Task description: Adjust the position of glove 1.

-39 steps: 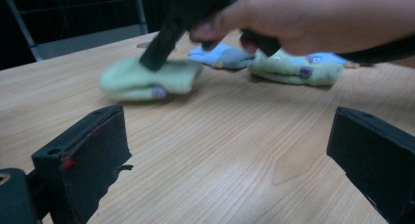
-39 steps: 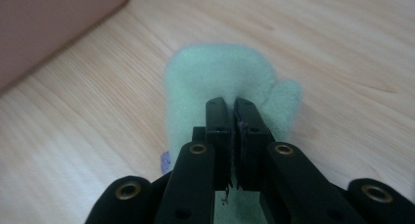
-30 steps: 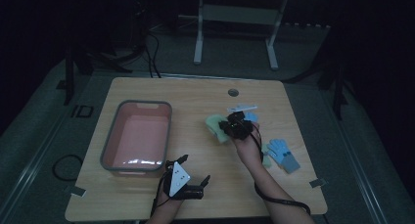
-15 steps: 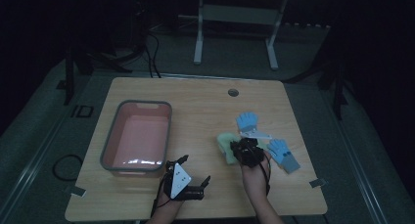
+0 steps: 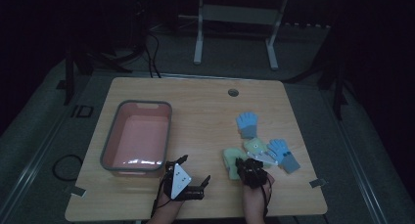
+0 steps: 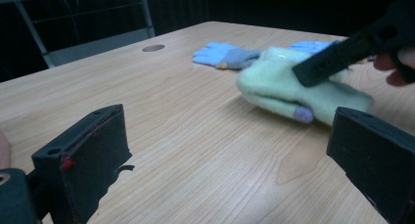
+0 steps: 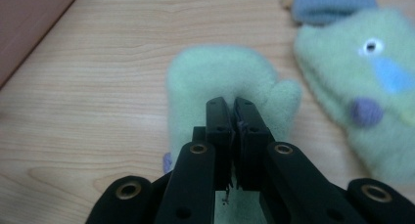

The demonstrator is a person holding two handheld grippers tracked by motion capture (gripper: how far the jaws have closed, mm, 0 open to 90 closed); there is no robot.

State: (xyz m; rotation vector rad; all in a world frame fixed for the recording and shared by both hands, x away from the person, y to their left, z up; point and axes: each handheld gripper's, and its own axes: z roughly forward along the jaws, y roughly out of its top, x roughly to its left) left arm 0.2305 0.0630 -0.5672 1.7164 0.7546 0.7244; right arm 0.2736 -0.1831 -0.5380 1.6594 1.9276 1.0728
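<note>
Right gripper view: right gripper [image 7: 234, 106] pinching green mitten [image 7: 220, 82].

Both grippers low at the near edge, one jaw pair wide, the other closed.

The left gripper [image 5: 195, 178] rests level in its hand, jaws spread far apart with nothing between them. The right gripper [image 5: 241, 166] points forward and slightly down from the right hand [image 5: 255, 197], its jaws pressed together, pinching a fold of soft fabric.

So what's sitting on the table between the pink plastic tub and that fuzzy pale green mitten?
Nothing: in the high view bare wood separates the pink plastic tub from the fuzzy pale green mitten.
</note>
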